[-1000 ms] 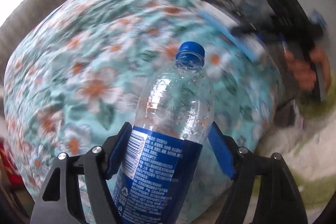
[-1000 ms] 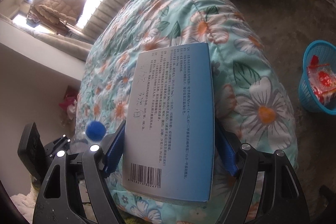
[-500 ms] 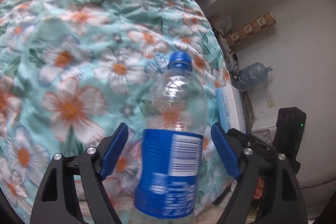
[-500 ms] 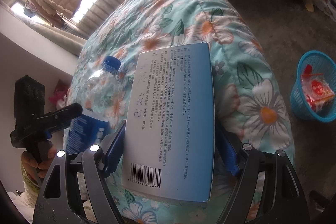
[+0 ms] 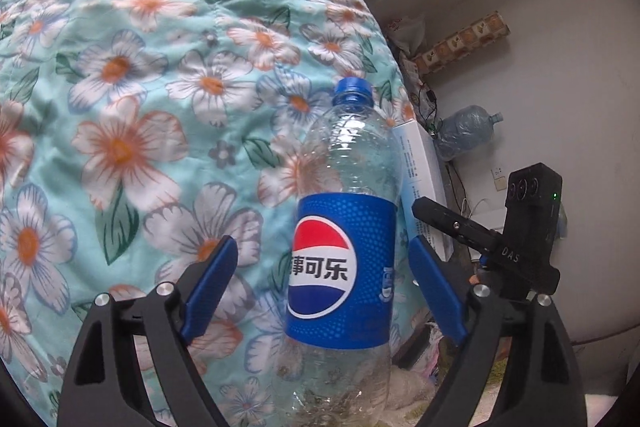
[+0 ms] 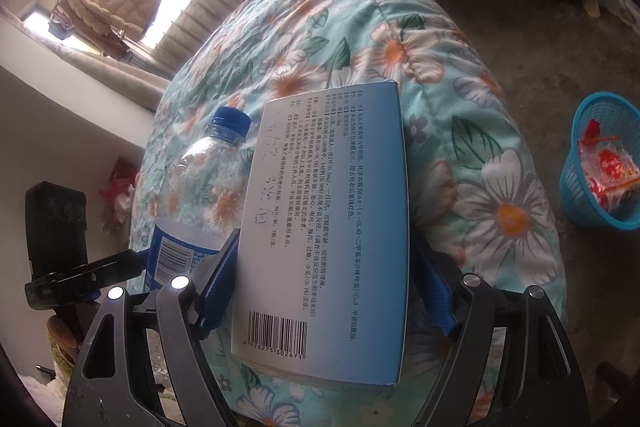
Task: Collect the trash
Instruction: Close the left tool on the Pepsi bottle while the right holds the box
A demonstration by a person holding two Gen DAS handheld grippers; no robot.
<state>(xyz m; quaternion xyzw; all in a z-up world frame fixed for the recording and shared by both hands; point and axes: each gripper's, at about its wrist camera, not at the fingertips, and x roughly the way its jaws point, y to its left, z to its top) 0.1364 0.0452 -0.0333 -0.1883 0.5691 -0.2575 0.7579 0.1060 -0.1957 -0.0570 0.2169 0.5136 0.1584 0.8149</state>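
Observation:
An empty clear Pepsi bottle [image 5: 344, 235] with a blue cap and blue label stands between the fingers of my left gripper [image 5: 324, 287]. The blue pads stand apart from its sides, with a gap at each, so whether it is held cannot be told. My right gripper [image 6: 324, 287] is shut on a blue and white medicine box [image 6: 328, 227], held above the floral quilt [image 6: 460, 147]. The bottle [image 6: 200, 195] also shows left of the box. The box [image 5: 424, 179] and the right gripper show at the right of the left wrist view.
A blue plastic basket [image 6: 600, 163] with red wrappers stands on the floor at the right of the bed. A large water jug [image 5: 464, 131] lies by the wall. A window and shelf clutter lie beyond the bed.
The bottle has turned in the left gripper, so its logo faces the camera. The left gripper has come close beside the right one. The right gripper still holds the box.

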